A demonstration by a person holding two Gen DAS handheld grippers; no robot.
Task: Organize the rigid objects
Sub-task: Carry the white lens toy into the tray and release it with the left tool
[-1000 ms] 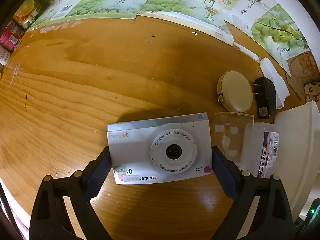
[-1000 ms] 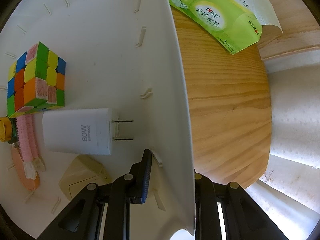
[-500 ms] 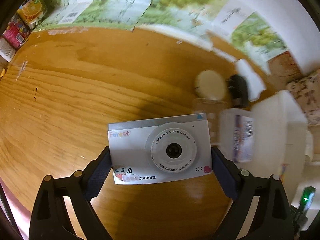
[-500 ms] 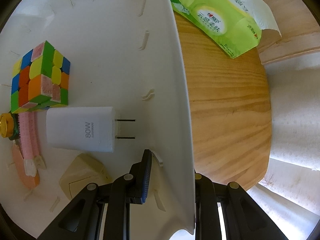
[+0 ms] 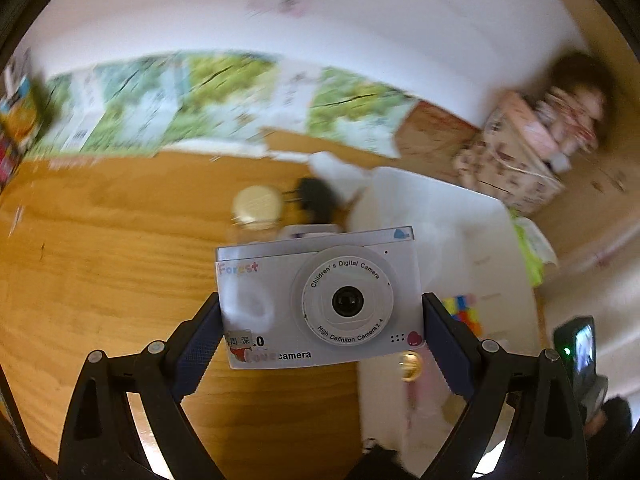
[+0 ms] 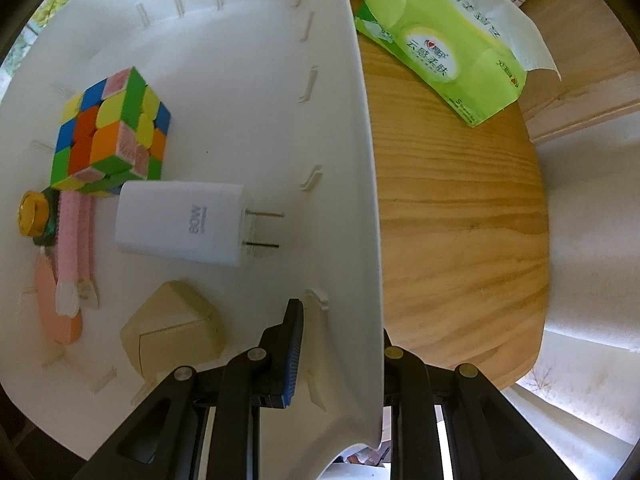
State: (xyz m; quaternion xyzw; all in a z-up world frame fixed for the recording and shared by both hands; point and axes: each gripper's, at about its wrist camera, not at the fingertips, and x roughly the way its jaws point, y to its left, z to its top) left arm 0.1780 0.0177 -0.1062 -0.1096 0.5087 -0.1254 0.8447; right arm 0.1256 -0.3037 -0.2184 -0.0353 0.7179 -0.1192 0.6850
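Observation:
My left gripper [image 5: 320, 316] is shut on a white children's digital camera [image 5: 316, 296], held in the air above the wooden table [image 5: 100, 280] beside the white bin [image 5: 440, 216]. My right gripper [image 6: 340, 344] is shut on the white bin's wall [image 6: 360, 200], one finger inside and one outside. Inside the bin lie a colourful puzzle cube [image 6: 112, 132], a white plug charger [image 6: 180, 224], a beige block [image 6: 172, 332], a pink strip [image 6: 72, 224] and a gold-capped item [image 6: 34, 214].
A round cream case [image 5: 258, 204] and a black adapter [image 5: 318, 196] lie on the table behind the camera. A green tissue pack [image 6: 440, 56] sits right of the bin. Green fruit posters [image 5: 160, 100] line the back. The table's rounded edge [image 6: 540, 280] drops off at right.
My left gripper has risen with the camera and swung toward the bin, so the wall and the bin's inside come into view. The right gripper keeps its hold; the bin's contents appear shifted slightly.

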